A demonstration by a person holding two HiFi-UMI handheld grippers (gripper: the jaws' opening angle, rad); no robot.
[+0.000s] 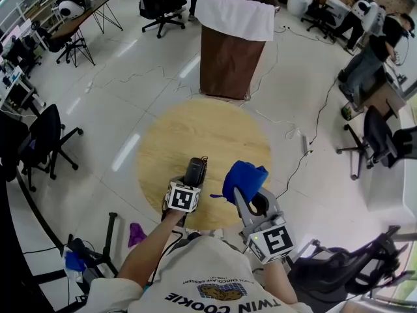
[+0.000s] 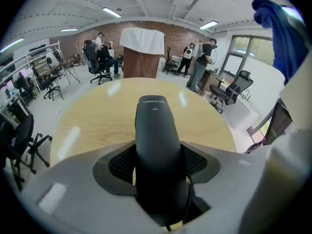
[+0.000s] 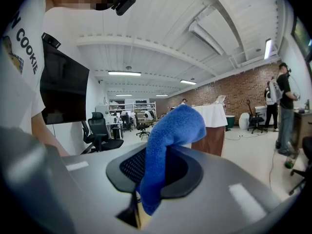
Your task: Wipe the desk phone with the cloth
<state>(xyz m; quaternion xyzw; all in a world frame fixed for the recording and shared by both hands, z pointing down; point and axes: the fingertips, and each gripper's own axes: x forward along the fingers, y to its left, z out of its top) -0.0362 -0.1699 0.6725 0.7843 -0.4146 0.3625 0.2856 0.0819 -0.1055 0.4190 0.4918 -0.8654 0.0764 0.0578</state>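
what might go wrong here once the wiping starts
1. The black handset is clamped in the left gripper jaws and sticks far out past them, so wiping pressure may lever it loose.
2. The right gripper pinches only a fold of the blue cloth, so rubbing may tug it out.

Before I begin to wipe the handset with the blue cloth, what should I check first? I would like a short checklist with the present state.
1. Grip of the left gripper on the phone handset: ok, shut on it.
2. Grip of the right gripper on the blue cloth: ok.
3. Cloth sticks out beyond its gripper for wiping: ok.
4. Cloth touches the handset: not ok, they are apart.
5. Handset is above the round table: ok.
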